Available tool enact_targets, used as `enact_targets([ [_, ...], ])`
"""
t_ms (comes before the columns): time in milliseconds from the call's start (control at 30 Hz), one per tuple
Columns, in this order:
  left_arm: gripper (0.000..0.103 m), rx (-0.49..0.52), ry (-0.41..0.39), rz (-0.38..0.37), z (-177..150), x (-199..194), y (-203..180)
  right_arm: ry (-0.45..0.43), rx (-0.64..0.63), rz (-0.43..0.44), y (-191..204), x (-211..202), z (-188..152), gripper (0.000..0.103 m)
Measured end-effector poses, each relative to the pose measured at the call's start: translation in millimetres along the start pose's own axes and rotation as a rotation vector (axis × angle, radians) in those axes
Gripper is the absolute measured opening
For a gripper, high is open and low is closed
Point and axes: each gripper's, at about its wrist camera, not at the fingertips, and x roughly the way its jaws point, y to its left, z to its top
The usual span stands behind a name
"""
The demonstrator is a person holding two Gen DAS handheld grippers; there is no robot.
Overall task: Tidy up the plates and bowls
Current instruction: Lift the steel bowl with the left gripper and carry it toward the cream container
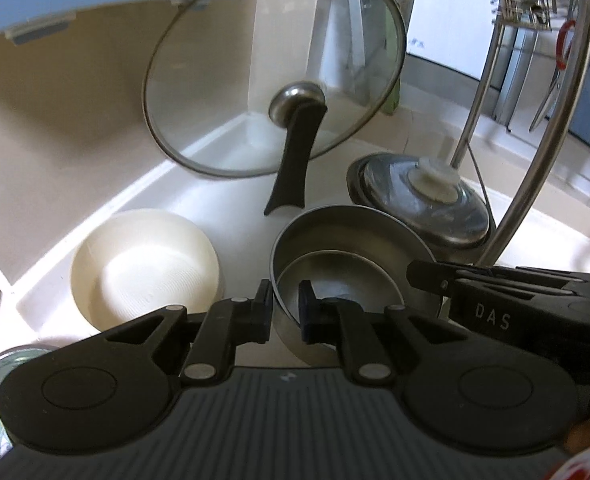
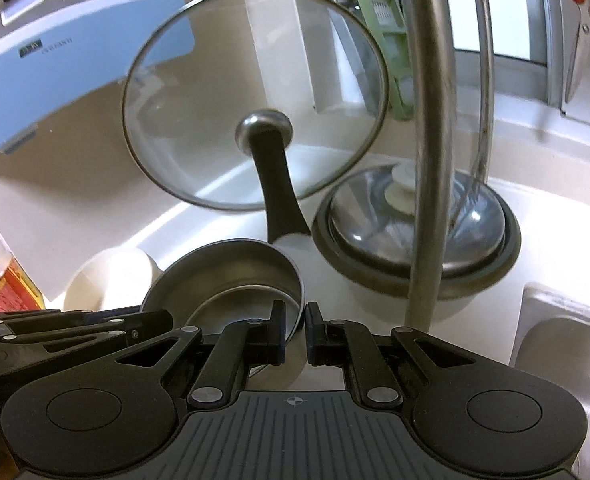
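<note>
Both grippers are in low over the white worktop [image 1: 235,216], side by side, pointing toward the back corner where the beige walls meet. The left gripper [image 1: 286,306] has its fingers nearly closed on the near-left rim of the steel bowls [image 1: 335,240], one finger outside the wall, the other inside, so it's pinching that rim. The right gripper [image 2: 295,330] comes in at the same stack [image 2: 231,272] from the other side; its fingers straddle the right rim with a narrow gap, and whether they actually clamp the metal I cannot tell.

There are two steel bowls, the smaller one nested inside the larger. Just to their left sits a cream bowl [image 1: 143,264], close but apart from the stack. Behind them a glass lid [image 1: 271,72] stands tilted on its black handle [image 1: 293,160], leaning toward the corner. To the right rear is a covered steel pot [image 1: 419,204], near the stack's back edge. A curved steel tube [image 2: 427,160] rises just right of the right gripper, so room that side is tight. The sink edge [image 2: 555,320] lies at far right.
</note>
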Motion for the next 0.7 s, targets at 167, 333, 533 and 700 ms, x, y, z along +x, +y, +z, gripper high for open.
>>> enact_targets([
  [167,0.012,-0.010,-0.039,0.028,6,-7,10,-0.024,-0.027,0.029,12,-4,11,0.010],
  [333,0.012,-0.036,-0.070,0.064,13,-18,24,-0.042,-0.063,0.072,28,0,23,0.010],
  [533,0.012,-0.066,-0.097,0.111,17,-30,44,-0.038,-0.090,0.129,47,9,32,0.010],
  [700,0.012,-0.087,-0.106,0.150,16,-35,58,-0.033,-0.117,0.166,62,15,34,0.010],
])
